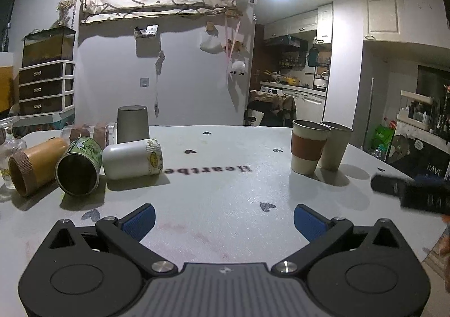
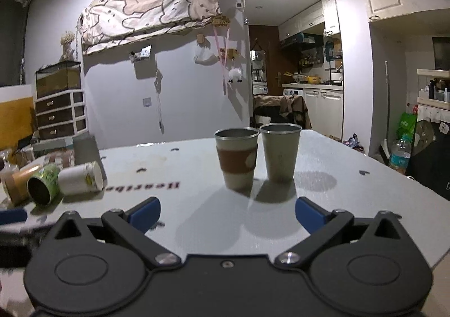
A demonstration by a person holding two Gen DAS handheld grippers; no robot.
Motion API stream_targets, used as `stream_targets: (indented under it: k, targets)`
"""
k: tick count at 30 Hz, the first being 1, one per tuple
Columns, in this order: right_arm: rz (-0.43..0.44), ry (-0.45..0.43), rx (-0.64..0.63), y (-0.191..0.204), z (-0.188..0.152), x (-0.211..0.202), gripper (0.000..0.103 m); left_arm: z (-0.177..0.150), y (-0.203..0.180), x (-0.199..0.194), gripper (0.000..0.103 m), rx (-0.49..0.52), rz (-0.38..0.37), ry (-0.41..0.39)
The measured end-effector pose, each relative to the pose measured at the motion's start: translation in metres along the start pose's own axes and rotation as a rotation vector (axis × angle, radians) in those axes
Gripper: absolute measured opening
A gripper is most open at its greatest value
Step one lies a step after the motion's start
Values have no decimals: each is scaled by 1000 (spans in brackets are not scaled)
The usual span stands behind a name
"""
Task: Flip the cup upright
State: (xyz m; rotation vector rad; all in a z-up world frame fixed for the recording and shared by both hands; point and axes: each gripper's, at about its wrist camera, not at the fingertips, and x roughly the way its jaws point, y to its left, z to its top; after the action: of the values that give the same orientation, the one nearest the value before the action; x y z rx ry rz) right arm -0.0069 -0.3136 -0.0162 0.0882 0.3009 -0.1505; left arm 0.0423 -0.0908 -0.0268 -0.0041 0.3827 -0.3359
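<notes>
1. Spanning both views: white table (image 1: 225, 176).
2. Left gripper (image 1: 224, 221) & right gripper (image 2: 227, 214): jaws spread wide, nothing held.
3. Two upright cups, sleeved cup (image 2: 236, 158) touching plain cup (image 2: 280, 152), at 12 o'clock of right gripper.
4. Tipped cups at 10 o'clock of left gripper: white cup (image 1: 132, 159), green cup (image 1: 78, 169), tan cup (image 1: 35, 166); grey cup (image 1: 132, 124) inverted behind.

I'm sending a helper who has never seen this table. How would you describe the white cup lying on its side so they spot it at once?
On the grey table printed with dark hearts, look at the cluster of tipped cups on the left. The white cup lies on its side at the right end of that row, beside the green patterned cup. It alone is plain white, with a yellow-printed band at one end.
</notes>
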Motion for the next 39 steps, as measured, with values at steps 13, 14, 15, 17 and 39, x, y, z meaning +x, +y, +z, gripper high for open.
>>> stream_targets:
  k: [13,14,15,17,39]
  targets:
    - [-4,35,-5,1,-19,-11,103,-1,2,-3,103,16,35,-5]
    - [-4,34,-5,1,-19,-11,103,-1,2,-3,103,15,36,-4]
    - [-7,33,-6,1,-19,-12,103,-1,2,-3,103,15,37,-4]
    - [-9,32,-6,1,-19,-12,103,-1,2,-3,103,16,38,-3]
    - [-6,23,-8,3,-18,-14,103,-2,1,-4,103,21,37,-1]
